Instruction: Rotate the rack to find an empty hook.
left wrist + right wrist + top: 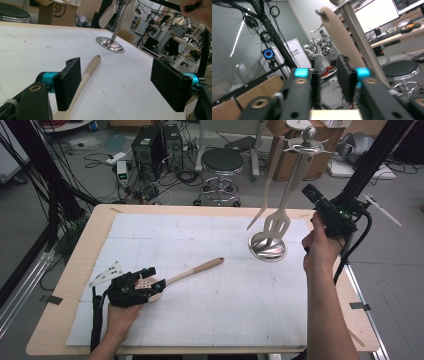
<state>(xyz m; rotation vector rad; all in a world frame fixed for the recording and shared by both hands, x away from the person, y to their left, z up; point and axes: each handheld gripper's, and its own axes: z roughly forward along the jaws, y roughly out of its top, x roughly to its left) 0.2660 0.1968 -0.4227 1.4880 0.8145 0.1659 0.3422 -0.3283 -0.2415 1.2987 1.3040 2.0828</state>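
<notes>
The left gripper [150,281] sits low on the white mat [200,320], jaws spread wide, and the wooden spatula [192,270] lies flat between them, its blade at the jaws and its handle angling off toward the rack. In the left gripper view the near pad stands just beside the handle [87,72]; whether it touches is hard to tell. Over on the far side, the right gripper [320,202] is raised off the table beside the utensil rack [295,175], jaws drawn nearly together with nothing visible between the pads. Its view looks past a hanging wooden utensil [339,37] and the rack's steel pole [362,45]. Hanging in the way: a slotted turner [278,220] and a fork-tipped tool [265,195], above the rack's round steel base [268,247]. A stool [221,162] stands beyond the table.
</notes>
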